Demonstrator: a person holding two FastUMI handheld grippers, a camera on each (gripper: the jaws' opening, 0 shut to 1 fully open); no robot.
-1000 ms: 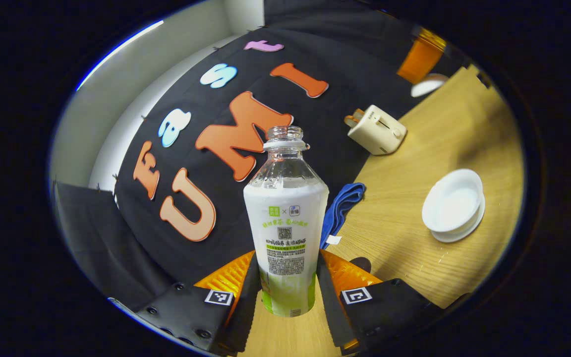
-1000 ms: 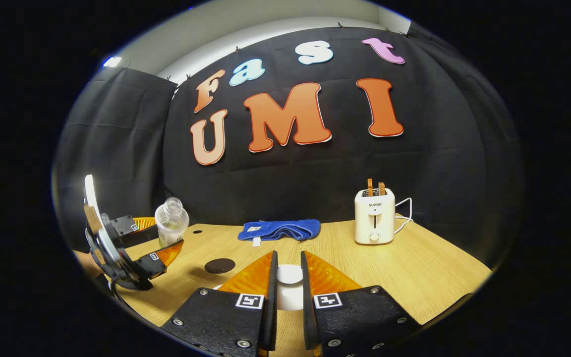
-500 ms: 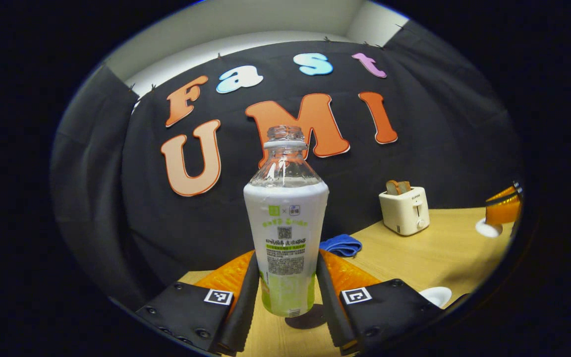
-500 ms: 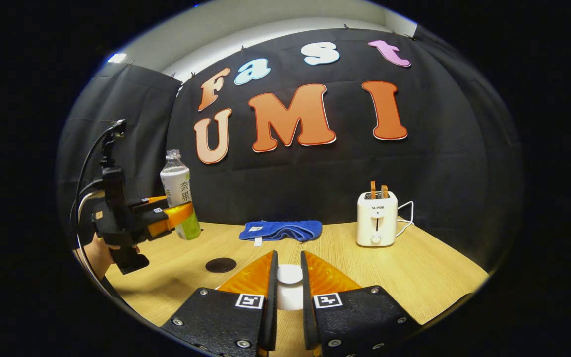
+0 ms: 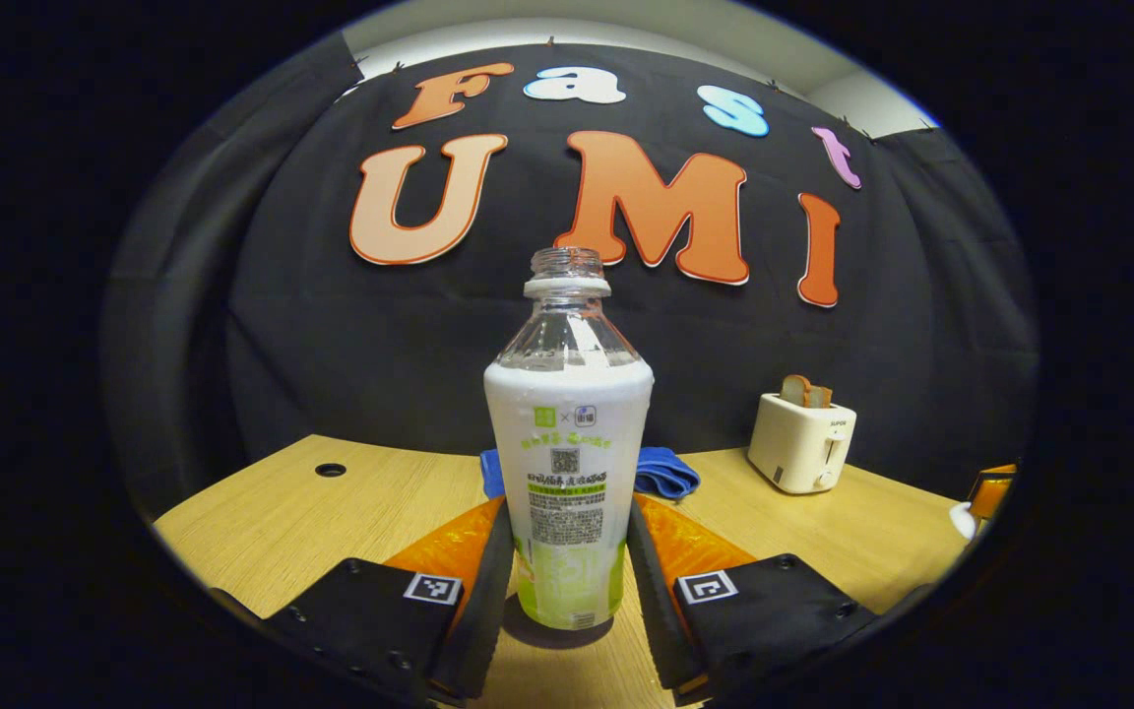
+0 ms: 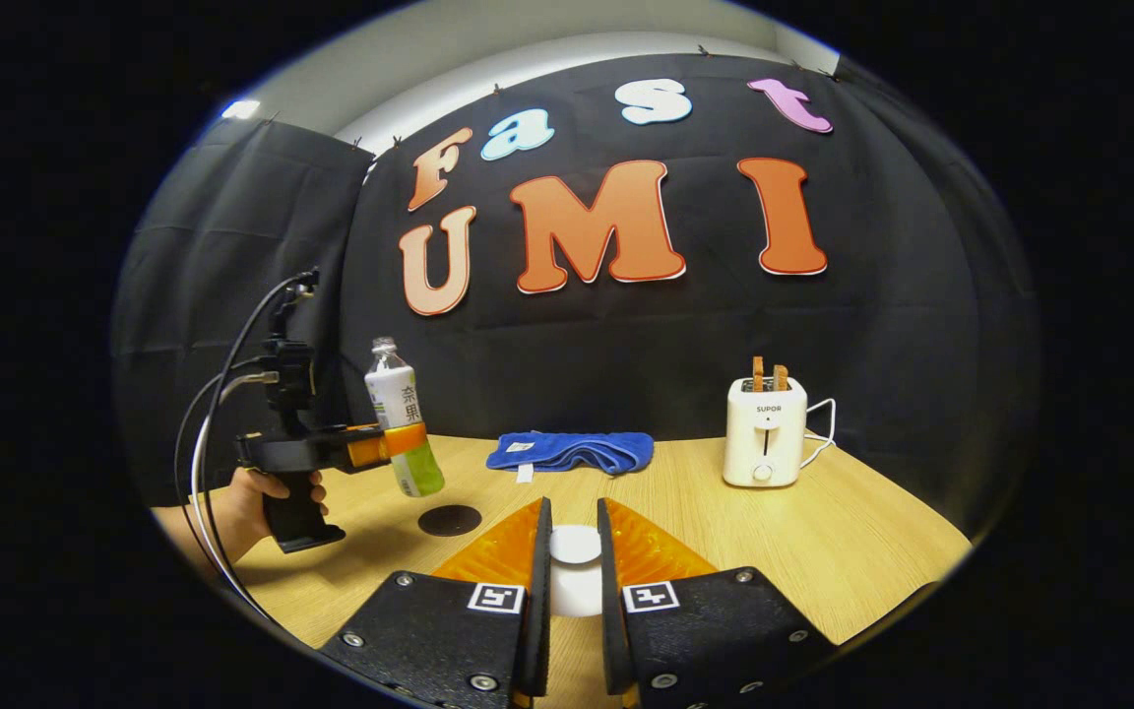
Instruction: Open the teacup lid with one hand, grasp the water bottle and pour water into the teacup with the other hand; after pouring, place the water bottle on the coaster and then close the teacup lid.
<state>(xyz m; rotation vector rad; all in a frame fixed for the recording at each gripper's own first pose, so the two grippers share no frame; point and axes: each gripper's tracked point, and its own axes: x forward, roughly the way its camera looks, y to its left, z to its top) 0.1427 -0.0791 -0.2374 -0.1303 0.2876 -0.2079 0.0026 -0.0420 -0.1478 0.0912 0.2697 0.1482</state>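
The left gripper (image 5: 567, 551) was clamped on the water bottle (image 5: 568, 443), which stood upright, uncapped, just above the dark coaster (image 6: 450, 520). The right gripper (image 6: 574, 566) was closed on the white teacup lid (image 6: 575, 544), right of the coaster.

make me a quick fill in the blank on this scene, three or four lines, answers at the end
1. The left gripper is shut on the clear plastic water bottle, whose neck has no ____.
2. In the right gripper view, the round dark coaster lies on the light wooden ____.
3. The right gripper holds the white teacup ____ by its knob.
4. Toast slices stick out of the cream ____.

Missing words: cap; table; lid; toaster
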